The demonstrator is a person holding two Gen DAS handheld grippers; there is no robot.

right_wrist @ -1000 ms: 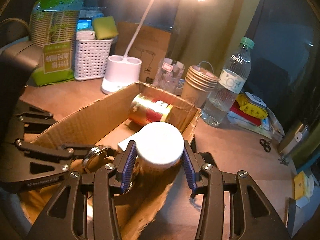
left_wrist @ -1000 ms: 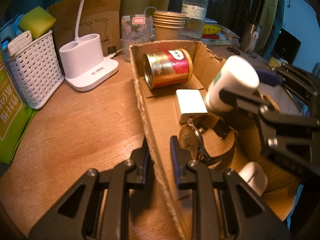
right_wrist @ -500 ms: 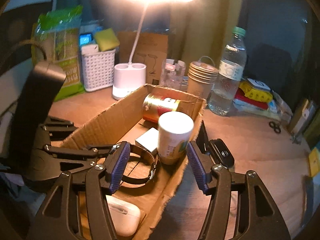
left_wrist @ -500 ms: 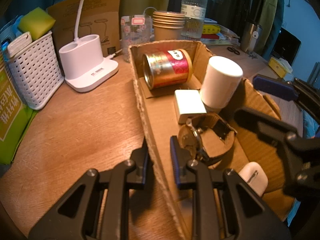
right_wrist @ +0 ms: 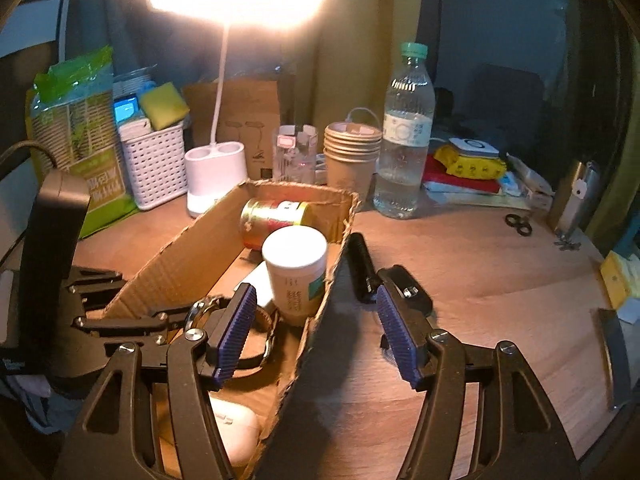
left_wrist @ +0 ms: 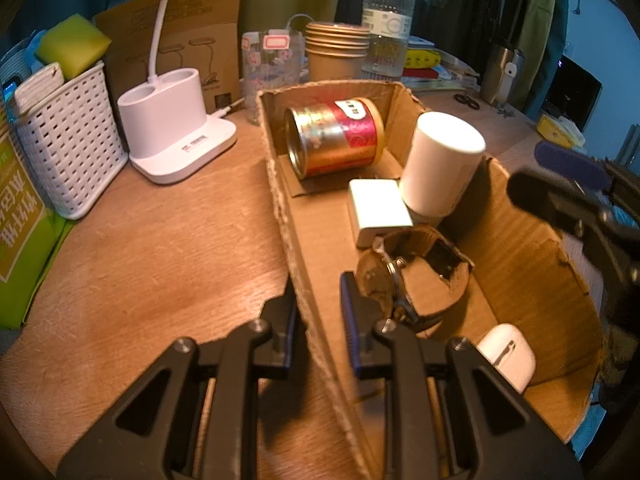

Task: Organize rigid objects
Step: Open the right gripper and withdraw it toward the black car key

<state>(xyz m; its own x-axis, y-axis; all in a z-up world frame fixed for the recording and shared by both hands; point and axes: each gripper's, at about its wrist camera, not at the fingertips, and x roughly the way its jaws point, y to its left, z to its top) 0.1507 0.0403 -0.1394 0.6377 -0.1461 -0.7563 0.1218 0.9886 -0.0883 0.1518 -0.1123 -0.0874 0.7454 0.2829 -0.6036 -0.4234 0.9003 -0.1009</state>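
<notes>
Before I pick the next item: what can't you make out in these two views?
- Earbud case: partly behind the right gripper's finger, right wrist view.
- Black objects outside the cardboard box: too dark to identify.
- White bottle label: too small to read.
- Watch face: turned sideways, left wrist view.

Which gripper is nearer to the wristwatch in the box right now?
Left. The left gripper is clamped on the cardboard box wall, its inner finger right beside the wristwatch. The right gripper, jaws opening and empty, straddles the opposite wall, farther from the watch.
</notes>
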